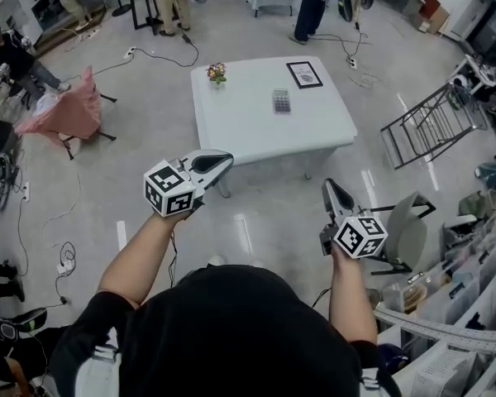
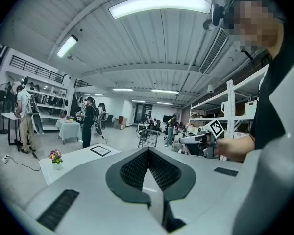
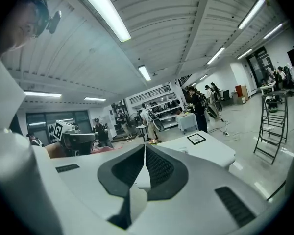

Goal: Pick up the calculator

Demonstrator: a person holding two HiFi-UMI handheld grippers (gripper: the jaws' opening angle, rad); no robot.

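Only the head view lays out the whole scene. A white table [image 1: 231, 126] stands on the grey floor ahead of the person. The calculator [image 1: 281, 100] lies flat on it, right of the middle, just on the near side of the frame [image 1: 304, 74]. It is well apart from the flowers [image 1: 217, 73] at the far left corner. Both grippers are held in the air short of the table, nowhere near the calculator. The left gripper [image 1: 229, 160] shows its tip against the table's near left corner. The right gripper [image 1: 328, 185] hangs off to the right over bare floor, beside a chair [image 1: 405, 230].

The left gripper view gives what the head view cannot: its jaws are pressed together, tip to tip, with nothing between them. Past them it catches the flowers and the frame on the table's left part, and the right gripper held about level at the right. The calculator cannot be made out there.

The right gripper view likewise shows jaws closed on each other, empty. It sees the table from the other side. The frame stands out near the far edge, and a small pale patch just in front of it may be the calculator, though it is too small to be sure. The flowers do not show in this view. The left gripper appears at its left edge, and a black rack [image 3: 270, 126] stands on the floor at its right.
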